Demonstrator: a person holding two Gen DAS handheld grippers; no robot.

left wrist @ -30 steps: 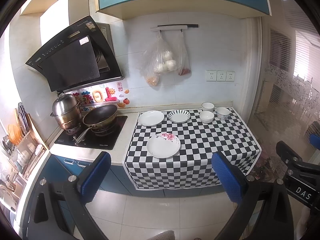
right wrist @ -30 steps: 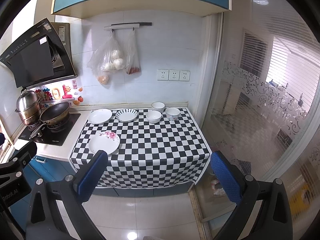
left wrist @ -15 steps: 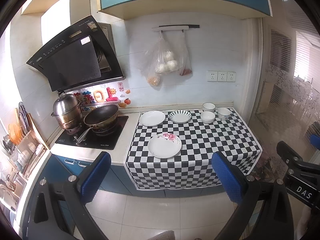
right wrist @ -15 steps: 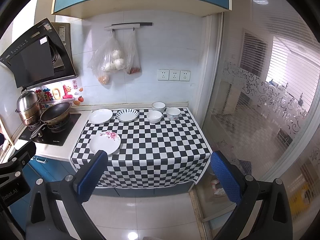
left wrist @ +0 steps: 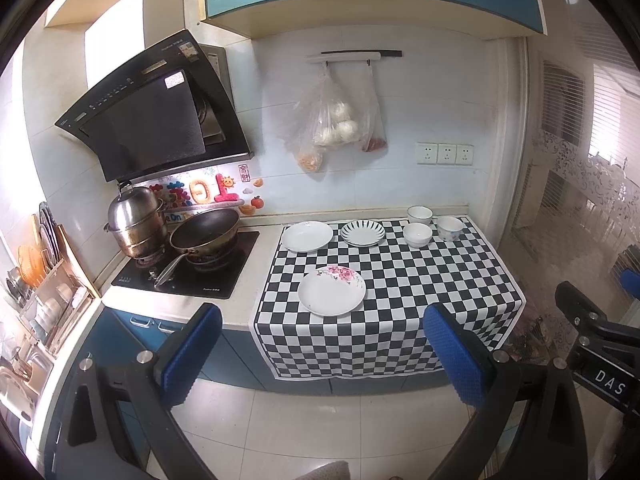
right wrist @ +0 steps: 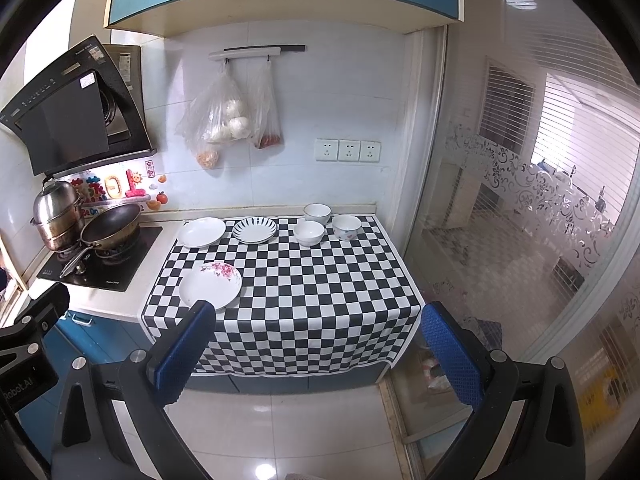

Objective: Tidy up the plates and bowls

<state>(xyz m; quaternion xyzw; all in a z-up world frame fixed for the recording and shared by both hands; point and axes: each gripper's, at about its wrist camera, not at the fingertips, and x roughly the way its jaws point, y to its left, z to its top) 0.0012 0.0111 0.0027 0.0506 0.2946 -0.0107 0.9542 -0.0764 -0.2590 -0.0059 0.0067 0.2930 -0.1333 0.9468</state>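
Note:
On the checkered cloth (left wrist: 420,280) lie a flowered white plate (left wrist: 331,290) near the front, a plain white plate (left wrist: 307,236) and a striped plate (left wrist: 362,233) at the back, and three white bowls (left wrist: 417,234) at the back right. In the right wrist view the flowered plate (right wrist: 211,285), plain plate (right wrist: 201,232), striped plate (right wrist: 255,230) and bowls (right wrist: 309,233) show too. My left gripper (left wrist: 326,356) is open and empty, well back from the counter. My right gripper (right wrist: 316,354) is open and empty, also over the floor.
A hob with a wok (left wrist: 205,233) and a steel steamer pot (left wrist: 136,220) stands left of the cloth. A dish rack (left wrist: 36,280) is at far left. Bags (left wrist: 336,120) hang on the wall. A glass partition (right wrist: 540,220) bounds the right.
Both views have shifted very slightly closer to the counter. The plates and bowls have not moved.

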